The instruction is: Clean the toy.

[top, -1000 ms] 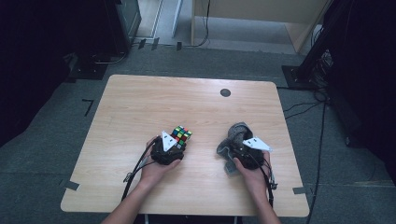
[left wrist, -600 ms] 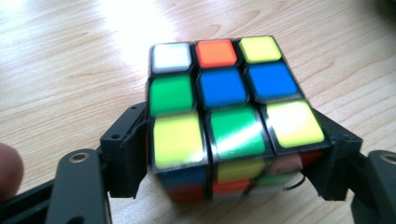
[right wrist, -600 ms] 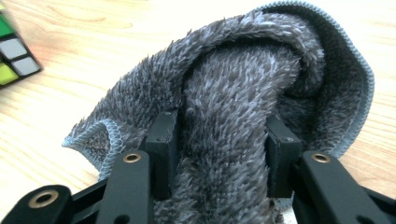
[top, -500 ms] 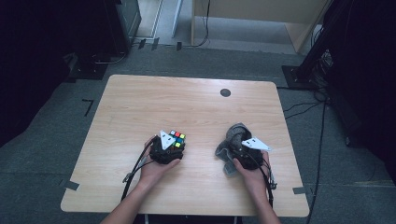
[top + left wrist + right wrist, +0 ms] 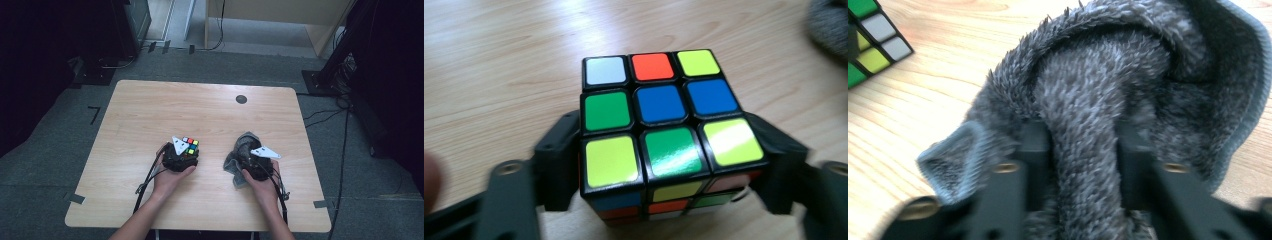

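— Slippage is my worry with the cube (image 5: 659, 135). The left gripper (image 5: 664, 170) has its jaws clamped on two opposite side faces, low on the body, and those faces are glossy plastic. A twist of the wrist could let it pivot between the jaws, or a layer could turn, which I judge likely given how loosely such puzzles usually rotate.

— And the other hand?

— The right gripper (image 5: 1080, 165) is closed on a fold of the grey cloth (image 5: 1128, 85), a thick rope of pile pinched between the jaws. Only that fold is held, so if it is lifted the rest would hang and could drag across the table (image 5: 150, 115), maybe brushing the cube (it sits just beside the cloth's edge in the right gripper view).

— Where does everything sit?

— Near the person's edge of the table, cube at the left, cloth at the right, apart from each other. I cannot tell whether the cube is touching the wood.

— How does the cube look?

— Scrambled: the top shows white, orange, yellow, green, blue, blue, yellow, green, yellow, in black frames. The cloth is shaggy, dark grey, with a paler hemmed edge.
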`<move>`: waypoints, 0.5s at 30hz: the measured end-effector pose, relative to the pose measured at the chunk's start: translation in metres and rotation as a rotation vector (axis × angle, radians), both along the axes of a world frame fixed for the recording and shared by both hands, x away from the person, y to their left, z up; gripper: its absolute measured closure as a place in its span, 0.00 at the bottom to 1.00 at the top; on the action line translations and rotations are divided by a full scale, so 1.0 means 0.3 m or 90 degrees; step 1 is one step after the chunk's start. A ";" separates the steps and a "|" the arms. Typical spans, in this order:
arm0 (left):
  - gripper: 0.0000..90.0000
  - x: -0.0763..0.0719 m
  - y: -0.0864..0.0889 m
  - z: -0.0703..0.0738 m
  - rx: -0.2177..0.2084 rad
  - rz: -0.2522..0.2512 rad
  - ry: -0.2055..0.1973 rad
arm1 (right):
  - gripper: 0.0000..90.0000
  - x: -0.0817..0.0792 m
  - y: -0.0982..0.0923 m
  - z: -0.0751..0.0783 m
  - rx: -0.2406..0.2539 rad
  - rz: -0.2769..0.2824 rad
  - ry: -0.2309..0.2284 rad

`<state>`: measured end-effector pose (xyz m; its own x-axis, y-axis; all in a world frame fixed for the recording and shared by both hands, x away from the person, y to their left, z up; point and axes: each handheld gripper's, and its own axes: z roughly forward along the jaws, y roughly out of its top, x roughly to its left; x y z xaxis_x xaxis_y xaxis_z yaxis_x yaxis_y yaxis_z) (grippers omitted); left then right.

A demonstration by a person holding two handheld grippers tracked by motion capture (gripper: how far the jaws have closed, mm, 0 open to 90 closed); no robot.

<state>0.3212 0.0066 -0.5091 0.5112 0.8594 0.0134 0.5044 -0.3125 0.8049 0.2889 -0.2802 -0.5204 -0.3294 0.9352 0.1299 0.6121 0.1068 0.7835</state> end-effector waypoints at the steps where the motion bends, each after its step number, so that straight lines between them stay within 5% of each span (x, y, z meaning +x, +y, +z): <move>1: 0.20 -0.003 0.002 0.003 -0.006 -0.006 0.000 | 0.47 -0.002 -0.004 0.004 0.009 0.003 0.002; 5: 0.14 -0.018 0.020 0.030 -0.023 -0.017 -0.012 | 0.33 -0.012 -0.010 0.039 0.012 0.021 0.005; 9: 0.11 -0.034 0.062 0.052 -0.044 -0.026 0.006 | 0.18 -0.024 -0.028 0.102 0.033 0.044 -0.002; 15: 0.10 -0.073 0.163 0.088 -0.066 -0.016 0.000 | 0.06 -0.064 -0.077 0.152 0.023 0.057 -0.018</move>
